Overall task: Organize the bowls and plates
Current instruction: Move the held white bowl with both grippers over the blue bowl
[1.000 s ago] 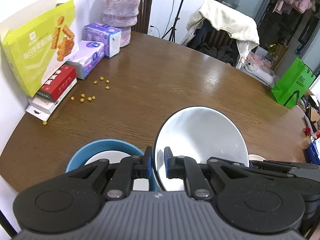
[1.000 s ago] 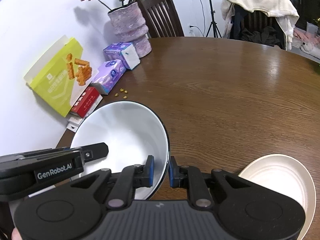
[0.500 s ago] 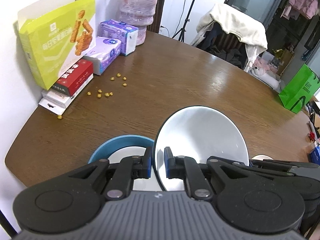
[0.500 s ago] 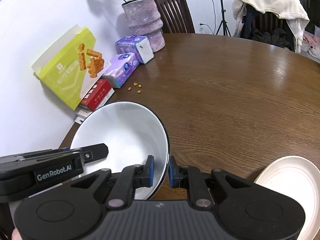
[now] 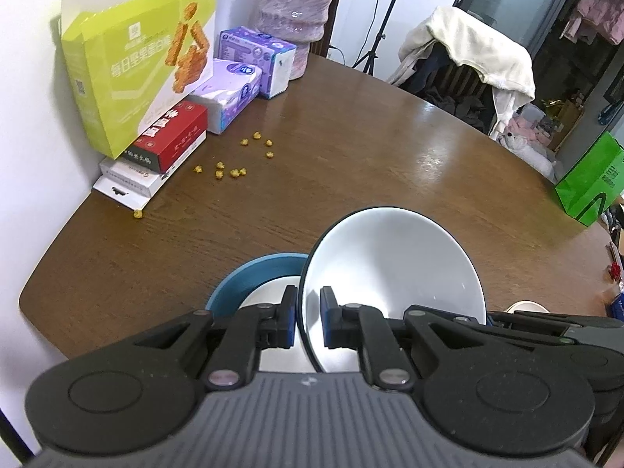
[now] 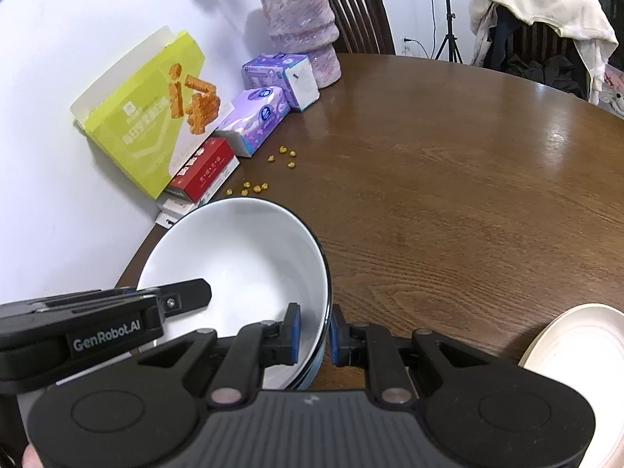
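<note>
A white bowl with a dark rim hangs tilted over the brown table, held from both sides. My left gripper is shut on its left rim, and my right gripper is shut on its right rim. The same white bowl fills the lower left of the right wrist view, where the left gripper's finger reaches over its edge. Under it, partly hidden, stands a blue bowl with a white dish inside. A cream plate lies on the table to the right.
Along the wall at the left stand a yellow-green snack box, a red box, purple tissue packs and a pink vase. Yellow crumbs are scattered nearby. The table edge is close at the left. A green bag is beyond the table.
Both grippers have carried the white bowl leftward, toward the wall side. The blue bowl has slid rightward in the left wrist view, and the white bowl's rim now overlaps it.
</note>
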`<state>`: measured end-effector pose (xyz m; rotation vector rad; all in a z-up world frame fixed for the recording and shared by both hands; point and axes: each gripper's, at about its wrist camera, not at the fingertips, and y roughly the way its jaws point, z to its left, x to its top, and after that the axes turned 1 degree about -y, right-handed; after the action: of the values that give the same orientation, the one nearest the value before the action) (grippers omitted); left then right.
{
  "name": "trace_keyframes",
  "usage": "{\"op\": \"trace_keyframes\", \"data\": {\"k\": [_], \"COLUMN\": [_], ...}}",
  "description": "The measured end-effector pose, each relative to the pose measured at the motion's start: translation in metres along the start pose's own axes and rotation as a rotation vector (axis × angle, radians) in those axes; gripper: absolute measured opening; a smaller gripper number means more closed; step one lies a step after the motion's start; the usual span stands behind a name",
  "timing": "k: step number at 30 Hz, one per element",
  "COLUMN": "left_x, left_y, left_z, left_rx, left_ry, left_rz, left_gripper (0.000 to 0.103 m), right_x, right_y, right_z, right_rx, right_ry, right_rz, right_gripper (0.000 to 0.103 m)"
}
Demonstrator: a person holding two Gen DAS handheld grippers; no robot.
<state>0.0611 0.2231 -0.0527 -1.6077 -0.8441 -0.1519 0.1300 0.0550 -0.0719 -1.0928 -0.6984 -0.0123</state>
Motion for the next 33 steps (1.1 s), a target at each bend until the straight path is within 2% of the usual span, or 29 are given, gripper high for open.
{"op": "trace_keyframes", "data": {"k": [33], "left_x": [-0.008], "left_y": [0.023], "left_z": [0.04], "left_rx": [0.042], "left_ry": [-0.038], "left_rz": [0.071], "left_gripper": [0.012], "right_x": [0.002], "right_y": [0.044], "right_z": [0.033], "right_rx": [-0.009], "right_ry": [-0.052], "right_rz": [0.092], "right_gripper": [0.014]}}
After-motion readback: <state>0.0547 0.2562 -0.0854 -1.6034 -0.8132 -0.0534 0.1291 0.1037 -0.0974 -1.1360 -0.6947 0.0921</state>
